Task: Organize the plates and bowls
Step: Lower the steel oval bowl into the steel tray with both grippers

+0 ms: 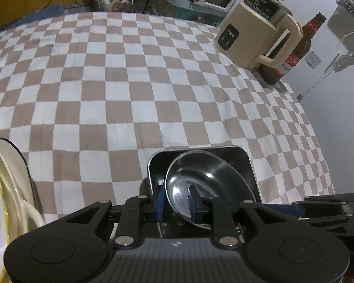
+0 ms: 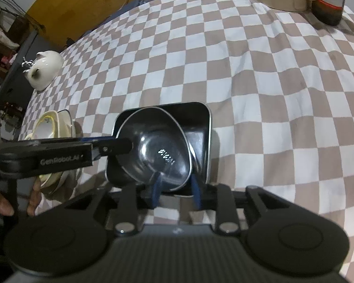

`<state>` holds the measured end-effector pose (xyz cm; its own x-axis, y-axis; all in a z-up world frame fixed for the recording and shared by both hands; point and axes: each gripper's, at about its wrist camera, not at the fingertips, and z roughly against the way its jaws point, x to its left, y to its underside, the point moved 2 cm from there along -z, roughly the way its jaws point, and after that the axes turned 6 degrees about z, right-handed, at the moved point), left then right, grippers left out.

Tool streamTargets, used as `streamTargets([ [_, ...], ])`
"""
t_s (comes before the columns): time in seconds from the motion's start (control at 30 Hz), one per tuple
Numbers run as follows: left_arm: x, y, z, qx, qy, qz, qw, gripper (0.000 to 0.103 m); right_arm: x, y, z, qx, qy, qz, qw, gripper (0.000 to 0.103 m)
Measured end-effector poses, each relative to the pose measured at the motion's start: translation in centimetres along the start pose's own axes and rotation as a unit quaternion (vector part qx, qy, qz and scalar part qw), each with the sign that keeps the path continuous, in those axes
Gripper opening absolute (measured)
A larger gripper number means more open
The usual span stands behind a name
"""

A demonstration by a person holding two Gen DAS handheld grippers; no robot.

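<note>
The left tongs (image 1: 175, 201) pinch the steel bowl's (image 1: 200, 176) thin, slick rim inside the tray (image 1: 245, 162); the right tongs (image 2: 175, 188) straddle its opposite rim, spread.

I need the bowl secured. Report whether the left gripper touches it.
Touching. The left wrist view shows the left gripper astride the rim of the bowl, one pad pressed against its inner wall.

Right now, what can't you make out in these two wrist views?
- Left wrist view: round steel bowl near rim, hidden behind the gripper body.
- Right wrist view: brown bottle top, cut by frame edge.
- Right wrist view: cream dishes, partly behind left gripper.
</note>
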<state>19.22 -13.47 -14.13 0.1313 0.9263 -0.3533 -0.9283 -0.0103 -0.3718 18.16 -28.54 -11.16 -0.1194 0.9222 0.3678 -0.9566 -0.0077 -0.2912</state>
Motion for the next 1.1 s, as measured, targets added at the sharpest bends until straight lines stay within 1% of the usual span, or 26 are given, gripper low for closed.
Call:
streamTargets([
  [0.07,0.0,-0.1,0.7,-0.009,0.003,-0.002,1.0000,0.025,0.0,0.2,0.5,0.000,-0.008,0.001,1.000,0.040],
  [0.1,0.0,-0.1,1.0,-0.012,0.004,-0.003,0.9999,0.029,-0.1,0.3,0.7,0.001,-0.010,0.002,1.000,0.043],
  [0.13,0.0,-0.1,1.3,-0.017,0.005,-0.003,0.9998,0.033,-0.1,0.4,1.1,0.003,-0.012,0.003,1.000,0.043],
  [0.2,0.1,-0.1,2.1,-0.027,0.008,-0.001,0.9996,0.033,-0.2,0.5,1.8,0.001,-0.018,0.006,1.000,0.044],
  [0.27,0.3,-0.1,2.7,-0.035,0.010,0.003,0.9993,0.033,-0.4,0.4,2.8,-0.012,-0.022,0.009,1.000,0.044],
  [0.37,0.6,-0.1,3.2,-0.038,0.009,0.008,0.9992,0.033,-0.9,-0.3,3.5,-0.036,-0.014,0.002,0.999,0.044],
  [0.53,0.9,0.4,3.2,-0.025,0.001,0.009,0.9996,0.033,-1.6,-2.2,2.3,-0.055,0.001,-0.014,0.998,0.043],
  [0.73,1.3,1.5,2.9,0.004,-0.010,0.001,0.9999,0.033,-2.7,-4.1,0.0,-0.047,0.018,-0.016,0.999,0.043],
  [0.93,1.3,2.1,2.2,0.033,-0.020,-0.008,0.9992,0.033,-3.5,-5.7,-2.4,-0.040,0.024,-0.021,0.999,0.043],
  [0.97,1.2,2.2,2.0,0.038,-0.021,-0.010,0.9990,0.033,-3.6,-5.8,-2.7,-0.038,0.025,-0.021,0.999,0.042],
  [1.03,1.2,2.3,1.5,0.052,-0.022,-0.011,0.9983,0.032,-3.9,-5.9,-3.4,-0.032,0.026,-0.021,0.999,0.033],
  [1.07,1.2,2.3,1.2,0.058,-0.023,-0.011,0.9980,0.032,-4.0,-5.7,-3.5,-0.029,0.026,-0.020,0.999,0.031],
  [1.1,1.3,2.3,1.0,0.061,-0.023,-0.010,0.9978,0.032,-4.0,-5.4,-3.5,-0.026,0.024,-0.019,0.999,0.024],
])
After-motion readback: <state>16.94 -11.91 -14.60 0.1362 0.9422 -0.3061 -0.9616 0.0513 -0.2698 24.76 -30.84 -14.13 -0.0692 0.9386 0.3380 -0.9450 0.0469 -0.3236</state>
